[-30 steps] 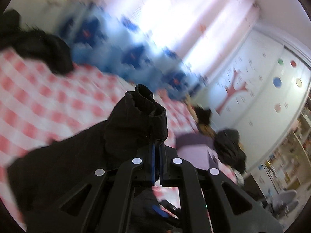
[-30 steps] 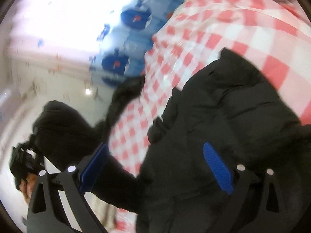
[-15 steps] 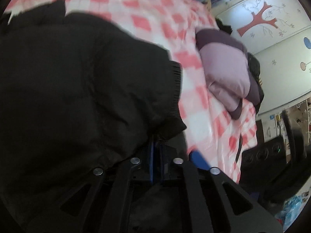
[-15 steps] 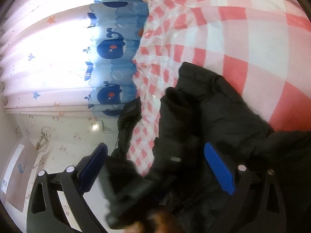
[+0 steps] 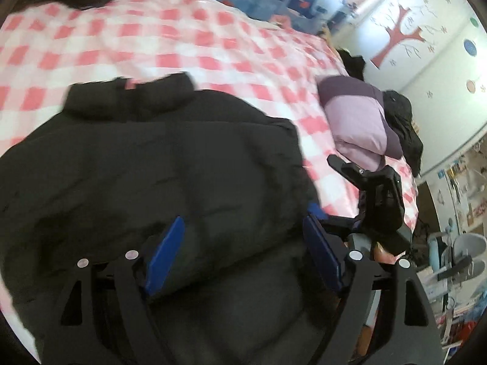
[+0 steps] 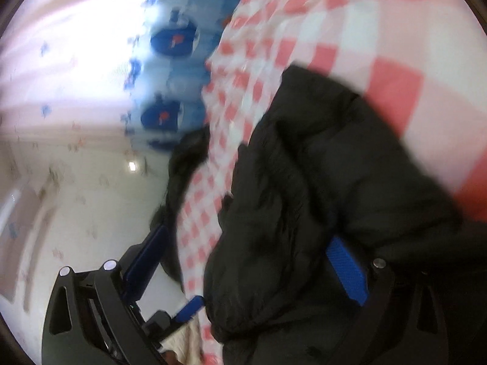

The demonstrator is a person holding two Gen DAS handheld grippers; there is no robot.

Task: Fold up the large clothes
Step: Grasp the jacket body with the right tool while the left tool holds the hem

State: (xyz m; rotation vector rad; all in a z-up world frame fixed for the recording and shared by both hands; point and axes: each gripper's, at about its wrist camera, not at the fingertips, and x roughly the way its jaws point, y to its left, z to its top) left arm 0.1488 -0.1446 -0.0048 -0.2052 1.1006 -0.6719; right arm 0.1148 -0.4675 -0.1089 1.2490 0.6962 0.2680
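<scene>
A black puffer jacket (image 5: 158, 164) lies spread on the red-and-white checked bed cover (image 5: 170, 39), collar toward the far side. My left gripper (image 5: 243, 249) is open just above the jacket's near part, blue pads wide apart, holding nothing. My right gripper (image 6: 246, 258) is open over the bunched jacket (image 6: 319, 182), whose fabric lies between the blue pads; whether they touch it I cannot tell. The right gripper's body also shows in the left wrist view (image 5: 380, 200), at the jacket's right edge.
A folded purple and lilac jacket (image 5: 359, 121) and a dark garment (image 5: 401, 121) lie at the bed's right side. Another dark garment (image 6: 182, 167) hangs at the bed's far edge. Blue whale curtains (image 6: 173, 42) and a wall with a tree sticker (image 5: 398, 30) stand beyond.
My left gripper was shut on a fold of the jacket, carried it down onto the jacket and has now opened. The right gripper stayed open and shifted over the jacket.
</scene>
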